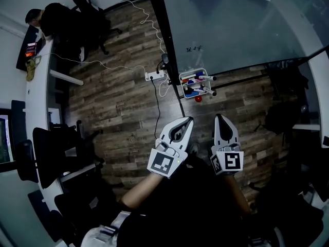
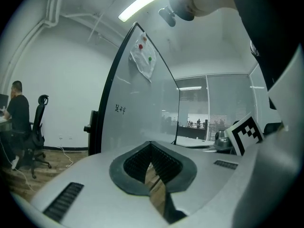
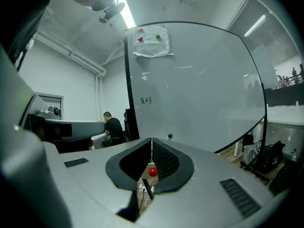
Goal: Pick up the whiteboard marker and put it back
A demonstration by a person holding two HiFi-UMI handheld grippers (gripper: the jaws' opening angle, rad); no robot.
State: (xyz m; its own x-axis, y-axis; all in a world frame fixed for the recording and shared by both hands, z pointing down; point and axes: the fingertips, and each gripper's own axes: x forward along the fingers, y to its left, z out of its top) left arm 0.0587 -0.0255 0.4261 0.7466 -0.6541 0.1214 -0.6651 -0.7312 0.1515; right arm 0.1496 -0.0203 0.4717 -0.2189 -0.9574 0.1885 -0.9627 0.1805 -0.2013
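The left gripper (image 1: 187,120) is held low and close to the person's body, its grey jaws pointing forward and pressed together at the tips with nothing between them. The right gripper (image 1: 220,117) sits just beside it at the same height, jaws likewise closed tip to tip and empty. Both carry their marker cubes nearest the person.

Under them runs a brown wood-plank floor (image 1: 123,102). Ahead stands a large whiteboard on a black frame (image 1: 231,30), with a little dark handwriting on it and a crumpled white sheet (image 3: 151,42) pinned near its top by a red and a green magnet.

At the foot of the board hangs a small white wire basket (image 1: 205,71). The whiteboard markers (image 1: 204,78) lie in it, well apart from both grippers. A small red ball (image 1: 198,99) sits just below the basket, and a white power strip (image 1: 154,76) lies on the floor beside it. Far to the left a seated person in dark clothes (image 1: 51,19) is at a long white desk (image 1: 38,86).
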